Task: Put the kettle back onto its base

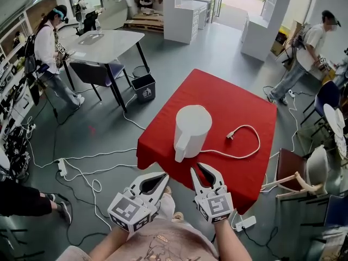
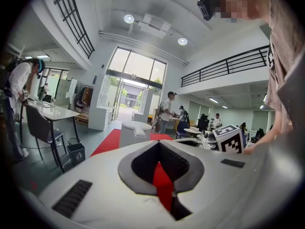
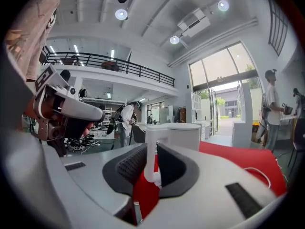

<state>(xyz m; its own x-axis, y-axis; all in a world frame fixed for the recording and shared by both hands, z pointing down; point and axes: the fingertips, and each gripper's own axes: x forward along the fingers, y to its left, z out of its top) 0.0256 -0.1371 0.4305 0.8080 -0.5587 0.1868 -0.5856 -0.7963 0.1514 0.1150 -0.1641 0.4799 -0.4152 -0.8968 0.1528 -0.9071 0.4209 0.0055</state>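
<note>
A white kettle [image 1: 191, 126] stands upright on the red-clothed table [image 1: 228, 99], its handle [image 1: 181, 150] turned toward me. A white cord [image 1: 253, 140] loops out from under it and ends in a loose plug [image 1: 230, 136]; what lies beneath the kettle is hidden. My right gripper [image 1: 202, 168] hovers at the table's near edge, open, short of the handle. Along its jaws [image 3: 151, 148] the handle [image 3: 151, 162] lines up in the gap, untouched. My left gripper [image 1: 165, 175] is beside it, off the table's near-left edge, its tips together and empty [image 2: 159, 144]. The kettle [image 2: 133, 132] shows beyond it.
On the floor stand a dark waste bin [image 1: 144, 87], a grey table [image 1: 103, 43] with a chair [image 1: 98, 72], and white chairs [image 1: 312, 173] at the right. Cables and a power strip [image 1: 244, 222] trail around the table. People stand at the far left and far right.
</note>
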